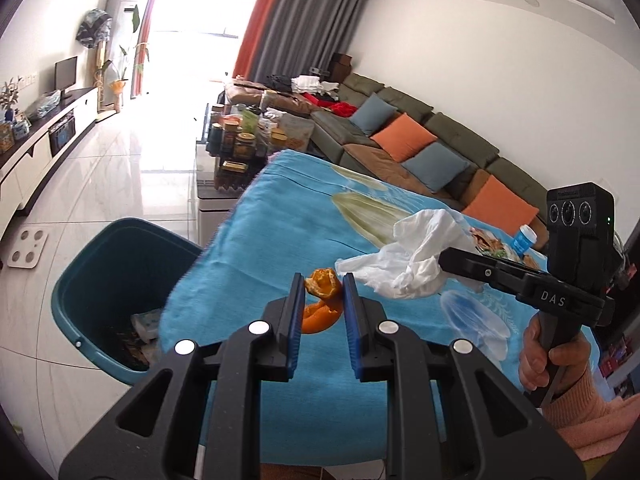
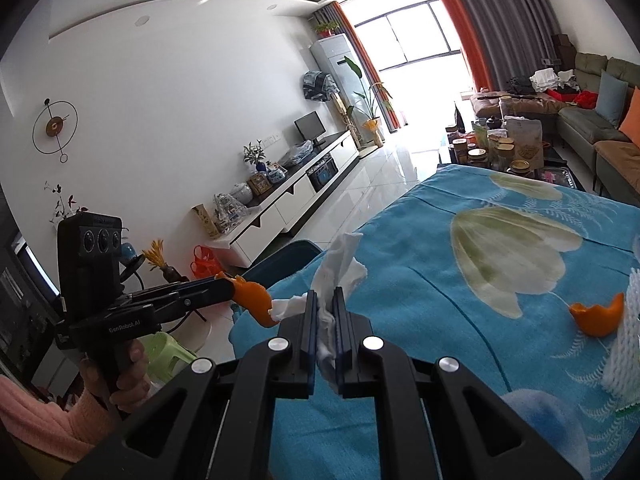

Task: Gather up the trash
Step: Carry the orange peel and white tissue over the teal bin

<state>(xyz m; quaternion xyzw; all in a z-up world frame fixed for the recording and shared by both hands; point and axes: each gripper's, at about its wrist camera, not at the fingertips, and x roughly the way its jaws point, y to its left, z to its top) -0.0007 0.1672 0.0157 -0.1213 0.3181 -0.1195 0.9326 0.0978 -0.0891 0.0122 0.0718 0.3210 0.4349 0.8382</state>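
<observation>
**Both grippers loaded, bin off to the left**

While both hands carry trash over the bench, the left gripper is clamped on an orange peel, jaws narrowly apart with the peel pinched between the blue pads. The right gripper is nearly together, clamped on a crumpled white tissue that sticks up and forward past the fingertips.

Key relation: the teal bin sits on the floor, below and left of the left gripper, just beside the bench edge under the blue cloth. It already holds some wrappers. The left gripper is nearer the bin; the right gripper, seen from the left wrist view, is to the right and a bit ahead, with the tissue hanging from its tip over the cloth. From the right wrist view only a corner of the bin shows, ahead-left beyond the tissue.

Judgement: carry phase, drop not yet done. Peel likely goes in first, needing a shift left and down past the bench edge; the tissue has further to travel.

Still on the cloth: another peel piece, right of the right gripper, next to white foam netting.
</observation>
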